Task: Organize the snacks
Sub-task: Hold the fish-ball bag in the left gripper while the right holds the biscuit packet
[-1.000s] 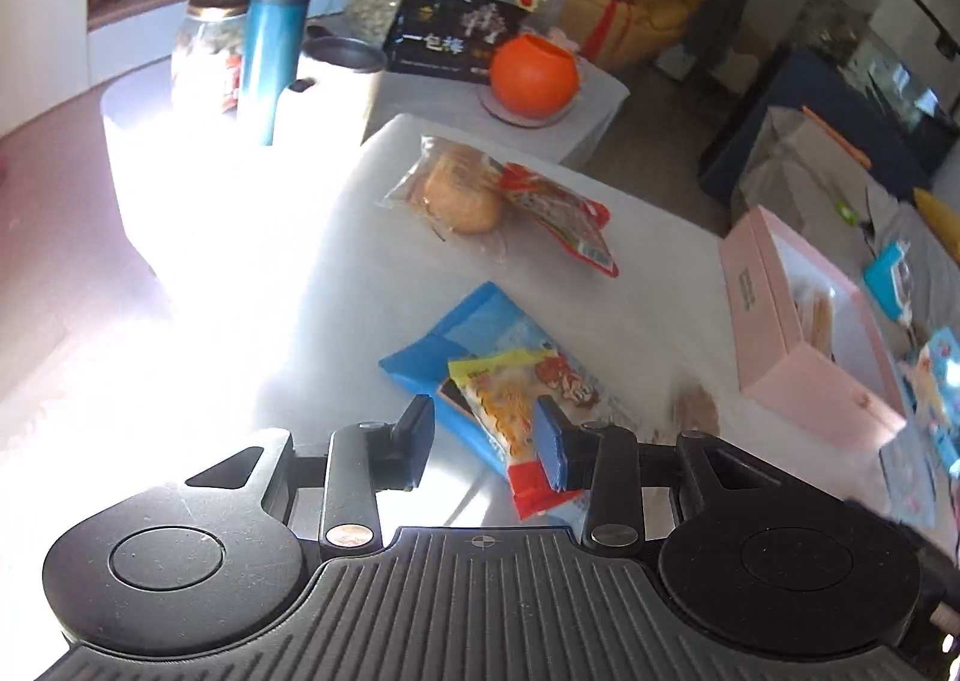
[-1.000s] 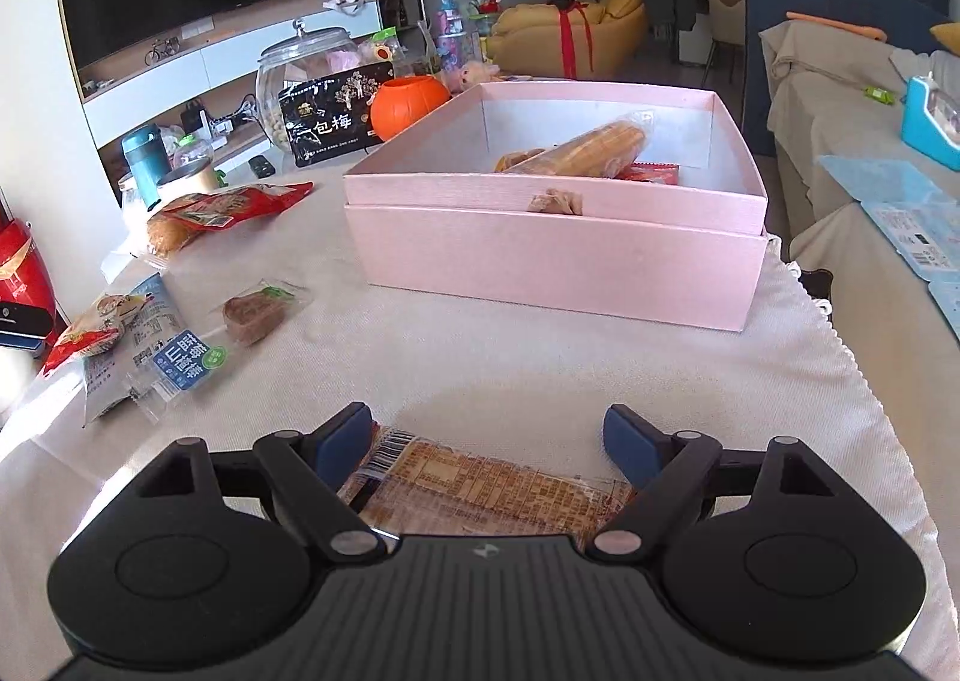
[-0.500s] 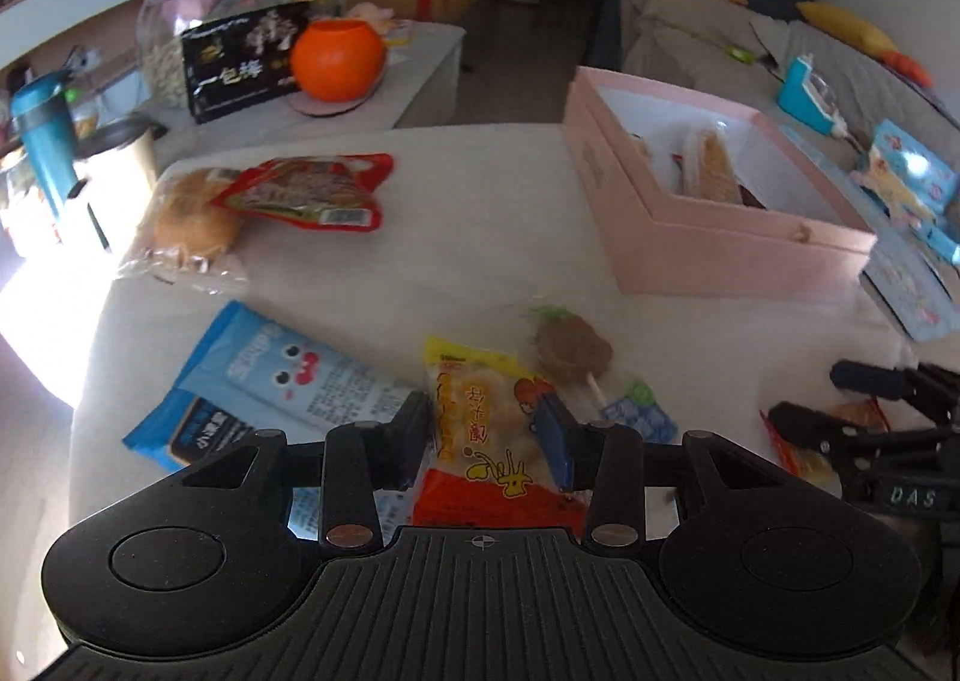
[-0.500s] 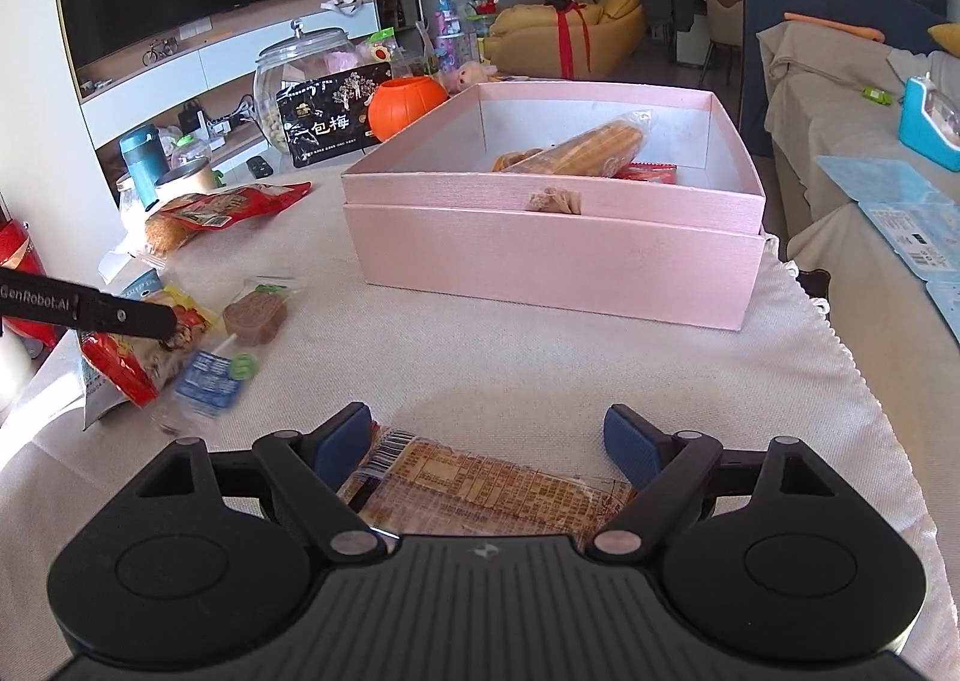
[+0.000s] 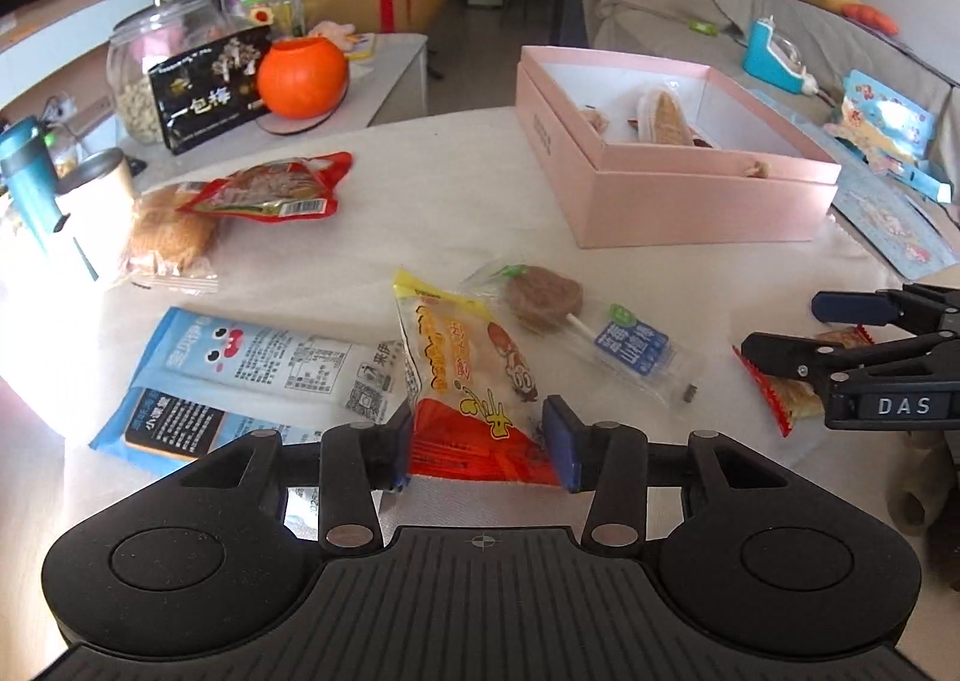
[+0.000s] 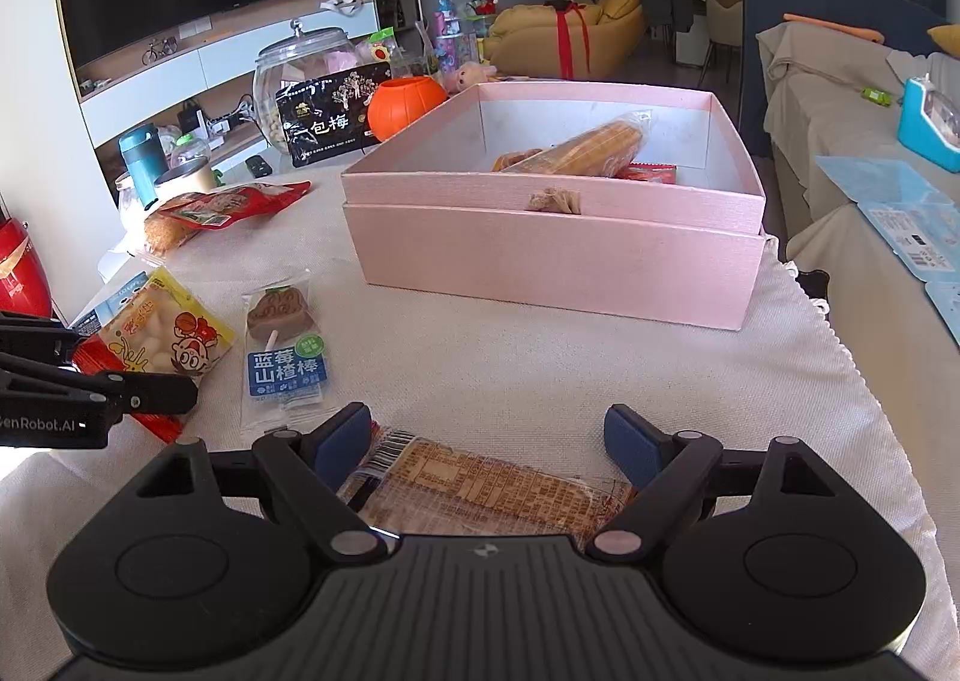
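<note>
"DAS" on right gripper (image 5: pixel 786 330)

We see an open pink rectangular cardboard box (image 6: pixel 552 255) standing on the pale cloth, with a wrapped golden corn cob (image 6: pixel 591 147) leaning across its inside and a red packet (image 6: pixel 651 174) beside the cob. In front of the box we find a clear-wrapped brown lollipop with a blue label (image 6: pixel 282 345) lying flat. Just beside it lies a yellow and red plastic snack bag (image 5: pixel 468 375). Further out rests a long pale blue pouch (image 5: pixel 240 369), and beyond it a red foil packet (image 5: pixel 270 192) overlaps a wrapped brown bun (image 5: pixel 165 237). Nearest us lies a flat transparent packet of brown wafer (image 6: pixel 480 492).
</note>
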Demonstrator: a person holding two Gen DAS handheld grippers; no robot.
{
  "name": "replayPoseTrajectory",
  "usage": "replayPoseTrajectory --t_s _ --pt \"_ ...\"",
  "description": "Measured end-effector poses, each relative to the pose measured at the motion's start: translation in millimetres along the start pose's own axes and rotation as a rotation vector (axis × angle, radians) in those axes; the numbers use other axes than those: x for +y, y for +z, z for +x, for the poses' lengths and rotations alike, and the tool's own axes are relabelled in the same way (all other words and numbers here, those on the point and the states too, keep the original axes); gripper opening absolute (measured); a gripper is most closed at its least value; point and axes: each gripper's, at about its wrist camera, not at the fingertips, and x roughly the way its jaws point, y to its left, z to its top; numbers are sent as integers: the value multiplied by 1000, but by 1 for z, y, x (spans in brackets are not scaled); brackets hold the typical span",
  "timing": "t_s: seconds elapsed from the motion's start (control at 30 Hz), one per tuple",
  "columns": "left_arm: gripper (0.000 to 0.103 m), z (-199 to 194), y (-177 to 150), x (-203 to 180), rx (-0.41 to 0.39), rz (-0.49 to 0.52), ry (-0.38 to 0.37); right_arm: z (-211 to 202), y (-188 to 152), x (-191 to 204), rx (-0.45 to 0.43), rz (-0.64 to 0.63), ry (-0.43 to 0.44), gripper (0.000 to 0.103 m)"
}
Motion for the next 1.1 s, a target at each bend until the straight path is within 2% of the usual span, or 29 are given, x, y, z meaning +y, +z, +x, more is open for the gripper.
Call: replayPoseTrajectory --t_s 0.1,0.27,0.5,0.57,0.77,1.1 --pt "46 -19 0 7 -17 -23 -39 0 0 0 0 -1 0 85" --pt "46 -41 3 24 -83 -90 28 0 0 0 0 0 0 85" --pt "46 -4 6 13 -13 -67 49 0 0 0 0 -1 0 85" --pt "51 4 6 6 -18 -53 49 -1 0 0 0 -1 0 85" --pt "57 21 16 -8 -22 -6 42 -1 0 0 0 -1 0 86" --pt "64 50 33 -9 -54 23 18 -1 0 0 1 -1 1 87"
